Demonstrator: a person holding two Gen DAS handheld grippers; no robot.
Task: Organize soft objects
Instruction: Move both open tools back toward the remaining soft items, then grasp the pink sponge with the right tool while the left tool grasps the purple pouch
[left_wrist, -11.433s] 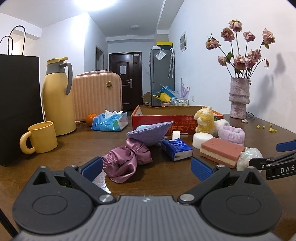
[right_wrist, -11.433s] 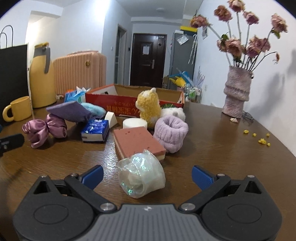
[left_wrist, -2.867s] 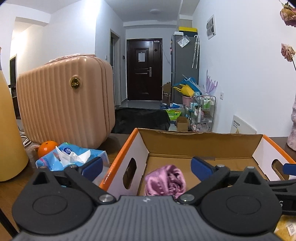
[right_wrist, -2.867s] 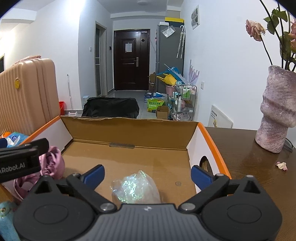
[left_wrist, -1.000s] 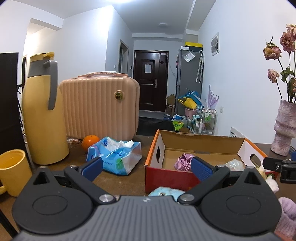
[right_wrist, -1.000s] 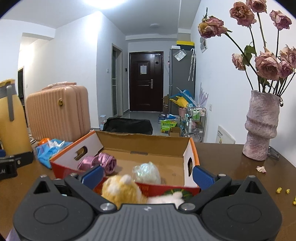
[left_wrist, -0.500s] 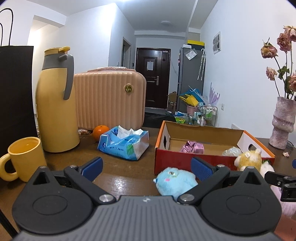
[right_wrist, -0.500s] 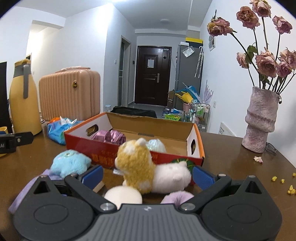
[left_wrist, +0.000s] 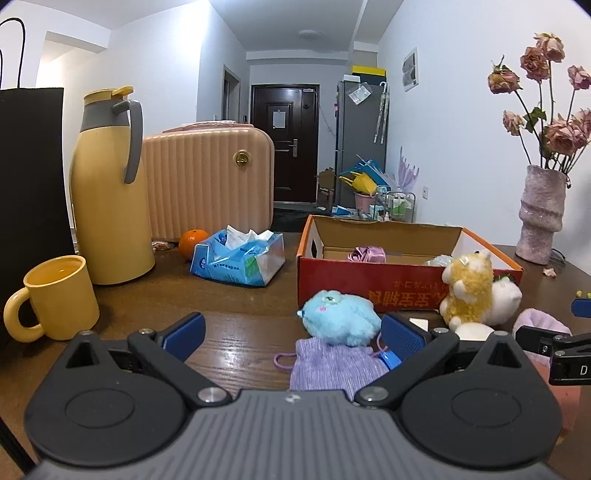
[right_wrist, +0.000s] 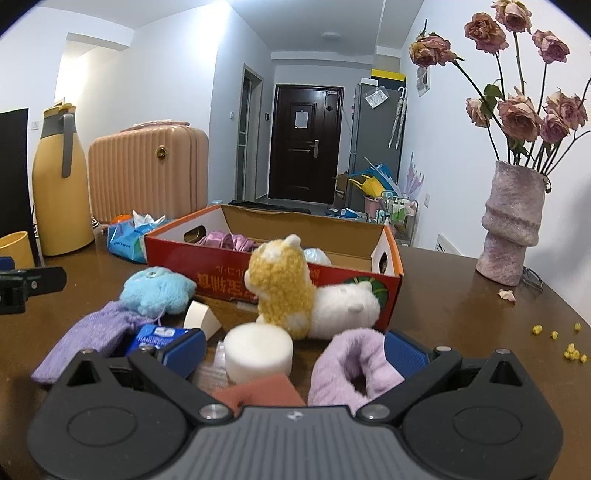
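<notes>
The red cardboard box (left_wrist: 369, 286) (right_wrist: 229, 278) stands on the table and holds a pink satin scrunchie (left_wrist: 366, 254) (right_wrist: 225, 240) and an iridescent wrapped ball (right_wrist: 317, 256). In front of it lie a blue plush (left_wrist: 340, 318) (right_wrist: 157, 290), a purple knit pouch (left_wrist: 332, 365) (right_wrist: 92, 334), a yellow and white alpaca plush (left_wrist: 469, 286) (right_wrist: 284, 288), a white round sponge (right_wrist: 258, 352), a fluffy lilac band (right_wrist: 351, 365) and a blue tissue pack (right_wrist: 155, 338). My left gripper (left_wrist: 291, 334) is open and empty above the pouch. My right gripper (right_wrist: 295, 349) is open and empty over the sponge and band.
A yellow mug (left_wrist: 55, 297), a yellow thermos (left_wrist: 107, 192), a black paper bag (left_wrist: 29, 184), a pink suitcase (left_wrist: 207, 181), an orange (left_wrist: 192, 238) and a blue wipes pack (left_wrist: 238, 260) stand at the left. A vase of dried roses (right_wrist: 511, 225) stands at the right.
Both grippers have drawn back from the box and lowered toward the objects lying in front of it. The scrunchie and wrapped ball stay in the box.
</notes>
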